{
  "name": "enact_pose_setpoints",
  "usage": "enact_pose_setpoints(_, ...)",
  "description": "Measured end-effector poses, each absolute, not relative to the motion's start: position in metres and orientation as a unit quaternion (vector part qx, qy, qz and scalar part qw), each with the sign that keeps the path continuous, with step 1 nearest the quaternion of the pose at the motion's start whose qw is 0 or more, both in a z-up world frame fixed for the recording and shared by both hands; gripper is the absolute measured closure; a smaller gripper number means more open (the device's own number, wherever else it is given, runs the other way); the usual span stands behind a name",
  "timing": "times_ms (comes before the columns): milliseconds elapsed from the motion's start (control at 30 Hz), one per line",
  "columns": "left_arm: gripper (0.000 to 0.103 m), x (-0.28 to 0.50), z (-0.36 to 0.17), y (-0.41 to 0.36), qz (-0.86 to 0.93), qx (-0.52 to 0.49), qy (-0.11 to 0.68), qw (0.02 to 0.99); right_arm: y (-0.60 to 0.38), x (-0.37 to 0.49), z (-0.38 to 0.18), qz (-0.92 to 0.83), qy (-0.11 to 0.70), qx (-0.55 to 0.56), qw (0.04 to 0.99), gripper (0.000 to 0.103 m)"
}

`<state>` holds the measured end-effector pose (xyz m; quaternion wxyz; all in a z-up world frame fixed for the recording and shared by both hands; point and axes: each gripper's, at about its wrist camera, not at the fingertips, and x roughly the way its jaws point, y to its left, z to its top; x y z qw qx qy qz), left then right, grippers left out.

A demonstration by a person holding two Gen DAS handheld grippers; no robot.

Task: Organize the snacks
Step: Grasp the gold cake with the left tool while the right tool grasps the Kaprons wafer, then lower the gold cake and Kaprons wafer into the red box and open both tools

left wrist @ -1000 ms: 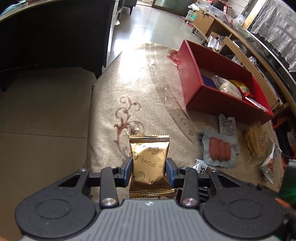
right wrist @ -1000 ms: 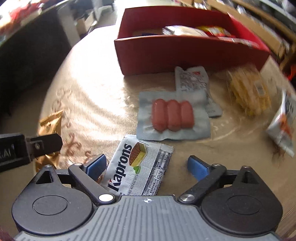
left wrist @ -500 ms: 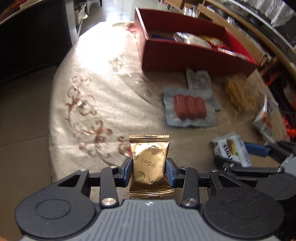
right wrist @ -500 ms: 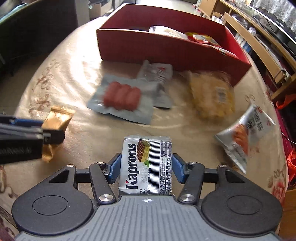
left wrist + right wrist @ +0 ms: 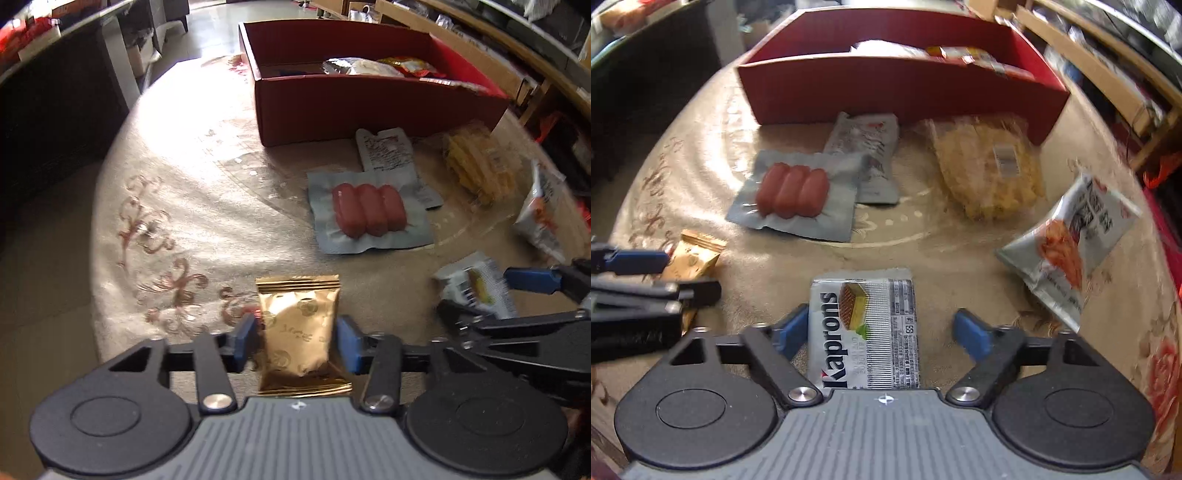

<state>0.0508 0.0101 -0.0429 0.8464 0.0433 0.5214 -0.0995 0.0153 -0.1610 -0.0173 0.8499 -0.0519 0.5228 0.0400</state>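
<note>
My left gripper [image 5: 297,338] is shut on a gold snack packet [image 5: 297,332] and holds it above the near table edge. My right gripper [image 5: 879,330] has its jaws apart around a silver Kaprons wafer packet [image 5: 864,332]. The left pad touches the packet and the right pad stands clear of it. The wafer packet also shows in the left wrist view [image 5: 476,291]. The red box [image 5: 369,99] stands at the far side with several snacks inside.
On the tablecloth lie a sausage pack [image 5: 796,192], a grey sachet [image 5: 868,151], a yellow snack bag [image 5: 990,173] and a silver chip bag [image 5: 1067,243]. Dark furniture [image 5: 55,92] stands left of the table. Shelves [image 5: 1126,74] run along the right.
Both grippers moved closer to the red box. The right gripper's jaws, shut on the Kaprons packet half a second ago, now stand apart. The left grip on the gold packet is unchanged.
</note>
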Motion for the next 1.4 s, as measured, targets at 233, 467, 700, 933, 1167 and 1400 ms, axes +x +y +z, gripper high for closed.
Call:
enact_pose_setpoints(233, 0.070, 0.045, -0.034, 0.008, -0.107, 0.027, 0.520, 0.847, -0.158, 0.002, -0.003, 0.054, 0.508, -0.081, 0.856, 0.039)
enact_pose_setpoints(467, 0.070, 0.061, -0.003, -0.002, -0.115, 0.006, 0.482, 0.868, -0.176, 0.014, 0.029, 0.039, 0.471, -0.056, 0.880, 0.039)
enact_pose_setpoints(700, 0.070, 0.086, 0.013, -0.026, -0.130, 0.029, 0.454, 0.881, -0.189, 0.050, 0.044, 0.027, 0.445, -0.036, 0.895, 0.039)
enact_pose_setpoints(933, 0.070, 0.118, 0.014, -0.035, -0.131, 0.032, 0.449, 0.883, -0.199, 0.078, 0.053, 0.019, 0.426, -0.032, 0.904, 0.039)
enact_pose_setpoints(1167, 0.070, 0.139, 0.020, -0.039, -0.126, 0.034, 0.442, 0.888, -0.208, 0.101, 0.056, 0.010, 0.418, -0.034, 0.908, 0.039)
enact_pose_setpoints(1400, 0.070, 0.161, 0.031, -0.048, -0.126, 0.040, 0.425, 0.896, -0.213, 0.125, 0.065, 0.006, 0.403, -0.025, 0.915, 0.039)
